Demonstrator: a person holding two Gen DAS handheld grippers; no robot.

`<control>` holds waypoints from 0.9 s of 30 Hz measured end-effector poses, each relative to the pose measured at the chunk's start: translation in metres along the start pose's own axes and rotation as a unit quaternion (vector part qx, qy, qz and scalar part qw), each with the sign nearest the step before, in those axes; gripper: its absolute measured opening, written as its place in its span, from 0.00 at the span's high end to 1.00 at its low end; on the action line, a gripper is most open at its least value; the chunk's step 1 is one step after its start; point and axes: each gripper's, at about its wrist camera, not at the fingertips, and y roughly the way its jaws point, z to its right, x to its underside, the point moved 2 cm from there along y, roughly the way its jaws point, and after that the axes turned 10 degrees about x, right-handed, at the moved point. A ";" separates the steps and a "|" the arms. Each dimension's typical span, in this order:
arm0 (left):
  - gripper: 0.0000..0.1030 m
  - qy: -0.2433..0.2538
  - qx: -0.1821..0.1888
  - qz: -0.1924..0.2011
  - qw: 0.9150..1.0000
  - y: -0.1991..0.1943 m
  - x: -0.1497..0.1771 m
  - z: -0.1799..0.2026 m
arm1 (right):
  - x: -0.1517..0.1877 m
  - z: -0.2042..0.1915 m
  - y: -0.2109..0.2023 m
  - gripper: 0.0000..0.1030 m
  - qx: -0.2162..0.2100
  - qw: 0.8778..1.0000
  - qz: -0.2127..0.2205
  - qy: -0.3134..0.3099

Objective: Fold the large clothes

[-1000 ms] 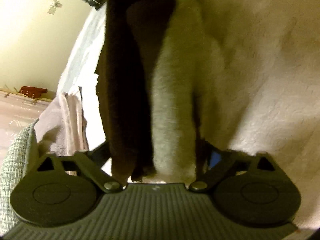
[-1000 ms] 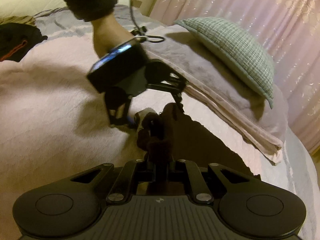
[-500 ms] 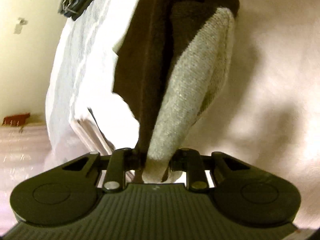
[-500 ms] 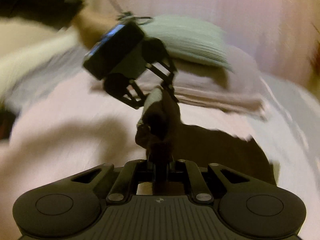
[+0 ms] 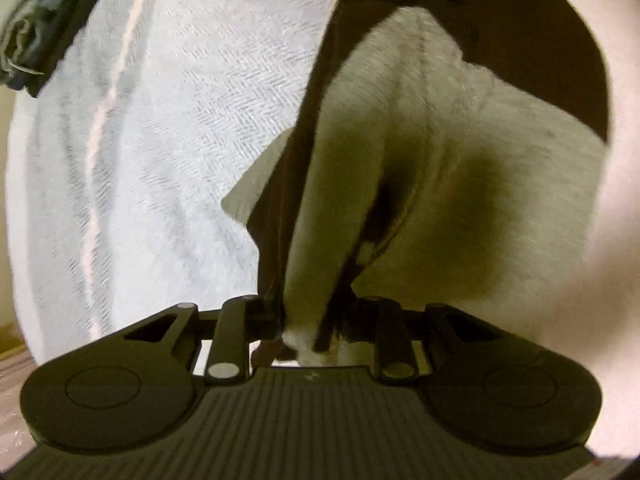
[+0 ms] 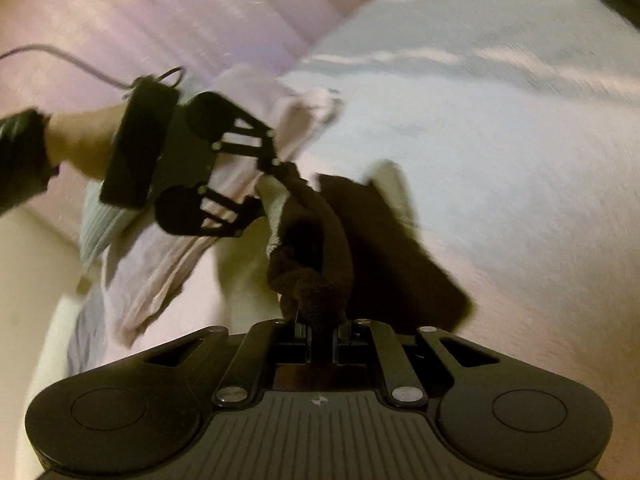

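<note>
My left gripper [image 5: 310, 322] pinches a bunched edge of the dark brown fleece garment with pale grey lining [image 5: 440, 184]; its jaws have just eased slightly, cloth between them. My right gripper [image 6: 320, 338] is clamped tight on another dark fold at lower centre. The garment hangs between them above the pale pink-white bedspread [image 6: 500, 168], centre frame.

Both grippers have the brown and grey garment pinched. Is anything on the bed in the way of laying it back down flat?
Nothing visible. The garment hangs from the left gripper and right gripper over bare bedcover. Only the folded pink bedding lies nearby, off to the side.
</note>
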 end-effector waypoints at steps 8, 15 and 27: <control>0.34 -0.128 -0.010 0.002 0.992 0.016 0.013 -0.048 | -0.008 0.065 0.008 0.76 0.010 0.996 -0.018 0.081; 0.36 -0.359 -0.048 0.051 0.931 -0.025 0.072 -0.061 | -0.010 0.043 -0.033 0.72 0.037 0.999 0.031 0.005; 0.38 -0.618 -0.024 0.182 0.765 0.022 0.099 -0.031 | -0.005 0.038 0.031 0.72 0.013 0.998 -0.002 -0.054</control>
